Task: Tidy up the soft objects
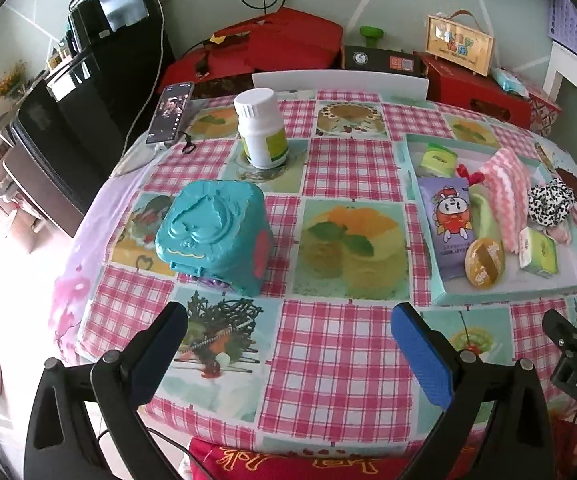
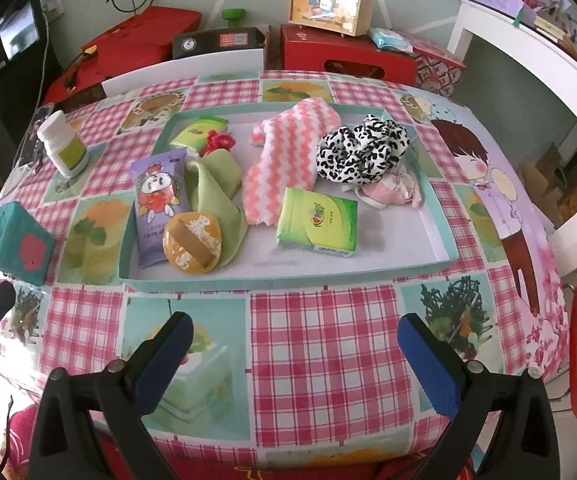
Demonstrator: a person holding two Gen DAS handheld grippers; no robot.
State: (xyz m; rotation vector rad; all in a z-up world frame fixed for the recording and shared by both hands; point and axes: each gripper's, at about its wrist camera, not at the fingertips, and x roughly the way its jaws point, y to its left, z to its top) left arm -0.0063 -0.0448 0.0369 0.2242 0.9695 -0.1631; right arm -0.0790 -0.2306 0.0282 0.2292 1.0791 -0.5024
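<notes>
While both sets of jaws stand wide apart and hold nothing, left gripper [image 1: 288, 354] hovers over near edge of desk [image 1: 328, 344], right gripper [image 2: 294, 360] likewise, just short of tray [image 2: 288, 280]. Soft things already in tray: pink-white cloth [image 2: 284, 160], spotted scrunchie [image 2: 362, 152], green cloth [image 2: 216, 192], tissue pack [image 2: 316, 222], purple packet [image 2: 160, 204], round puff [image 2: 192, 242]. Teal box [image 1: 212, 236] and white bottle [image 1: 262, 132] on desk, outside tray. Judgement: choose one item, approach from above, pinch cloth at bunched fold, lift clear of neighbours; avoid snagging tray wall.
</notes>
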